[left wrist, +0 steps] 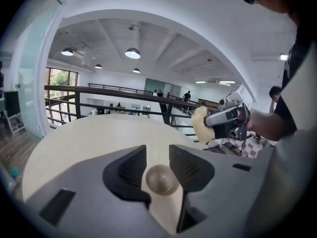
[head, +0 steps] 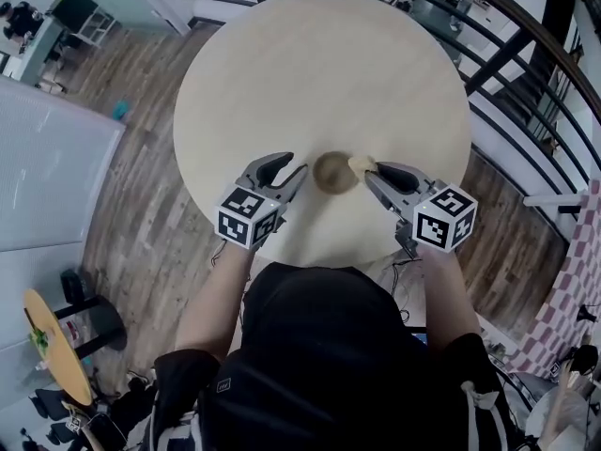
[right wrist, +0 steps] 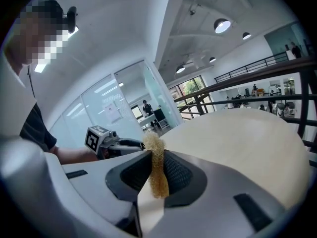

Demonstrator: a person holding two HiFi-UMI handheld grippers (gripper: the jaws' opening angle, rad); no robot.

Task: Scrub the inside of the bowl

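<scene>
A small brown bowl (head: 331, 172) stands on the round pale table (head: 319, 73) near its front edge. My left gripper (head: 296, 163) hovers just left of the bowl, open and holding nothing. In the left gripper view the bowl (left wrist: 161, 179) shows through the gap of the left gripper (left wrist: 157, 152), lying beyond the pads and apart from them. My right gripper (head: 369, 171) is at the bowl's right rim, shut on a yellowish scrub sponge (head: 362, 165). In the right gripper view the right gripper (right wrist: 156, 158) pinches the sponge (right wrist: 157, 175) flat between its pads.
A dark metal railing (head: 488, 45) curves behind and to the right of the table, with wood floor (head: 141, 158) to the left. A small round side table (head: 56, 346) stands low at the left. A checked cloth (head: 573, 280) lies at the right.
</scene>
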